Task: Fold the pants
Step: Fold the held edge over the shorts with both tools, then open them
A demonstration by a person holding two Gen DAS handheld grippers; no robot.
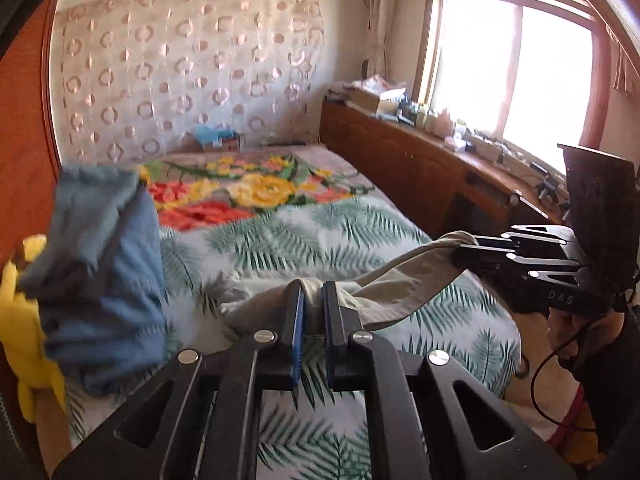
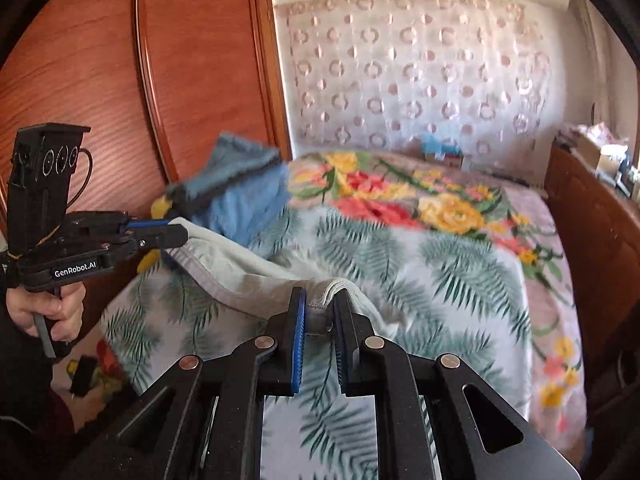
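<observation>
Beige pants (image 1: 404, 280) stretched above the leaf-print bed (image 1: 320, 224), left hand-held gripper (image 1: 313, 292) clamped on one waistband corner, right hand-held gripper (image 2: 320, 300) clamped on the other

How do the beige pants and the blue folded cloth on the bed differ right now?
The pants are beige, spread out and pinched at the edge by the left gripper and right gripper; the blue cloth is folded and untouched at the bed's left side. Both rest on the leaf-print sheet.
</observation>
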